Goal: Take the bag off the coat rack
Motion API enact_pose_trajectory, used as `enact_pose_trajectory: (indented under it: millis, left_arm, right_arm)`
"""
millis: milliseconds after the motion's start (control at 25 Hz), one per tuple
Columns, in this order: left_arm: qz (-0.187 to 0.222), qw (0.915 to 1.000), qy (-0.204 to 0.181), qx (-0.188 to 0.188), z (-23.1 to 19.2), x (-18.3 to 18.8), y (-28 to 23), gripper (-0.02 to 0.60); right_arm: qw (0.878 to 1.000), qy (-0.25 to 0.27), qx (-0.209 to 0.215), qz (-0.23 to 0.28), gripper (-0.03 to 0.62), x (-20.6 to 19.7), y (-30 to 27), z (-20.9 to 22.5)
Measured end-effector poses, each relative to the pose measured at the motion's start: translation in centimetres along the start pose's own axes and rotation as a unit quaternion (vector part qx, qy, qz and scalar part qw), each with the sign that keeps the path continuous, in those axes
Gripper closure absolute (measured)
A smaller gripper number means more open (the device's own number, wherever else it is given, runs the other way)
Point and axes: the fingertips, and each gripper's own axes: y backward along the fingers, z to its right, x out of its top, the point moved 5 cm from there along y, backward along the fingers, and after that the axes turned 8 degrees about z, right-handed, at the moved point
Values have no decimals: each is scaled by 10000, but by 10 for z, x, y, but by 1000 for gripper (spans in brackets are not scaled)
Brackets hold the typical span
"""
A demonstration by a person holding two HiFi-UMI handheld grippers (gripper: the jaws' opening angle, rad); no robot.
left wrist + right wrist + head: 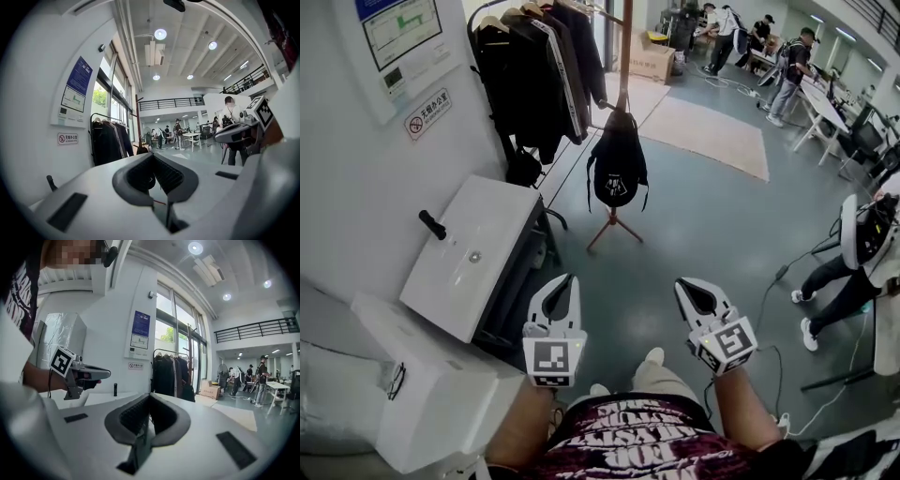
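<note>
A black bag (pixel 619 167) hangs from a wooden coat rack (pixel 625 56) with tripod feet, some way ahead on the grey floor. My left gripper (pixel 560 298) and right gripper (pixel 698 298) are held side by side low in the head view, well short of the bag, both shut with nothing between the jaws. In the left gripper view the bag (pixel 141 150) shows small just above the left gripper (pixel 157 176). The right gripper view shows the bag (pixel 189 392) to the right of the right gripper (pixel 147 416).
A garment rail with dark coats (pixel 534 75) stands just left of the coat rack. White cabinets (pixel 473 253) line the wall on my left. A person (pixel 853 272) stands at the right, with cables on the floor. A beige rug (pixel 712 131) lies beyond.
</note>
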Motion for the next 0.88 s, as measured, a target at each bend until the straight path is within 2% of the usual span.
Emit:
enact_pose_trajectory:
  millis: [440, 600, 680, 880]
  left_arm:
    - [-29, 9998, 175, 55, -1, -8, -17, 574]
    - [-104, 9995, 286, 19, -5, -15, -41, 555]
    - [-152, 9995, 285, 21, -9, -18, -55, 512]
    - [-198, 9995, 249, 67, -13, -26, -88, 499]
  right_arm:
    - [9999, 34, 6, -100, 588, -3, -14, 21]
    - [9998, -130, -17, -119, 516, -10, -31, 40]
    - [9997, -182, -24, -131, 503, -15, -41, 52]
    - [9991, -403, -58, -108, 462, -25, -63, 85]
